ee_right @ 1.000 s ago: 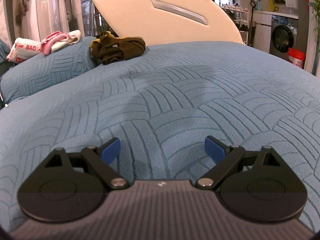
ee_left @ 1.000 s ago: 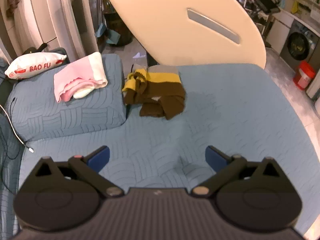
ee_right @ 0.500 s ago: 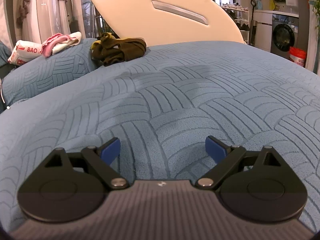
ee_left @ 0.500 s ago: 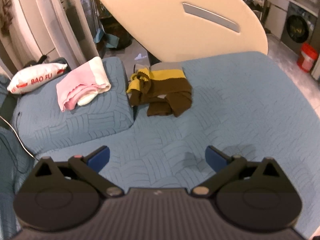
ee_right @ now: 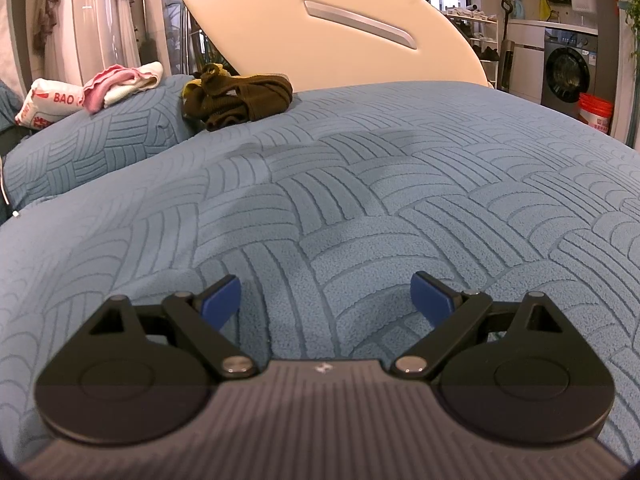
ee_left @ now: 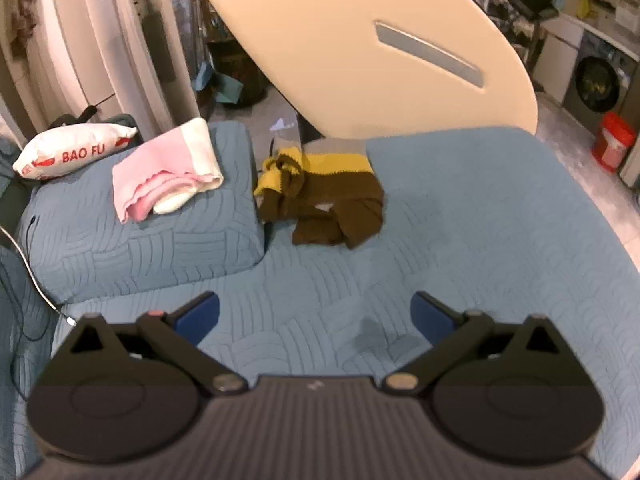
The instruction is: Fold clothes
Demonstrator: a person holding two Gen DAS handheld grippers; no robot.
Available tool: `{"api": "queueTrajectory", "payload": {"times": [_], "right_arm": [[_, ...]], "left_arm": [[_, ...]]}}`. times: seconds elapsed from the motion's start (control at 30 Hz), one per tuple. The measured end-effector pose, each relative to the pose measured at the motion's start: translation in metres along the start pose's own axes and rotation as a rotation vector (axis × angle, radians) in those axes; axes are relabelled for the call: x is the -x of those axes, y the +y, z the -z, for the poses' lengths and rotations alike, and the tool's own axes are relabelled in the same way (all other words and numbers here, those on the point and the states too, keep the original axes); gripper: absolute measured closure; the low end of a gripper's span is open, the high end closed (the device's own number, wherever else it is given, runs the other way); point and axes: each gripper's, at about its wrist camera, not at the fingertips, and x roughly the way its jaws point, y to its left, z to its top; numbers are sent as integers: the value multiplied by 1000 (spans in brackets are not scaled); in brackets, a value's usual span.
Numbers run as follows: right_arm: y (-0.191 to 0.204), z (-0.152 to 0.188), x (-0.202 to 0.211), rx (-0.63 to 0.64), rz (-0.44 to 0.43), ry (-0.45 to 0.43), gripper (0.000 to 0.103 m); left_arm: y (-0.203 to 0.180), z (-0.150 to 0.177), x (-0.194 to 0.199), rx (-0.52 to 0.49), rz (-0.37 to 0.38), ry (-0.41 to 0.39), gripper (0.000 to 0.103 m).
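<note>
I have the left gripper [ee_left: 315,316] held above the bed [ee_left: 480,220], its blue fingers [ee_left: 198,316] spread wide with nothing between them. My right gripper [ee_right: 326,300] sits low, just over the quilted blue cover, and it too is released and empty. The garment to fold — a brown and yellow knit [ee_left: 324,196] — lies crumpled at the far side of the bed, just beside the blue pillow [ee_left: 140,240] and close under the tilted cream headboard [ee_left: 360,40]; from the right wrist view it shows as a dark heap [ee_right: 238,98] well apart from my gripper. A folded pink and white cloth [ee_left: 164,168] rests on the pillow, with a white sack [ee_left: 68,152] printed "BAO FU" behind it. A washing machine [ee_left: 600,76] and a red bucket [ee_left: 614,140] stand off to the right.
</note>
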Motion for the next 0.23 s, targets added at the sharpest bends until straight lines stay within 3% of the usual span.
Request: {"api": "queueTrajectory", "payload": {"times": [0.13, 0.23], "right_arm": [[0, 0, 0, 2, 2, 1, 8], [-3, 1, 2, 5, 1, 2, 8]], "left_arm": [[1, 6, 5, 8, -52, -25, 0], [2, 9, 5, 4, -36, -36, 0]]}}
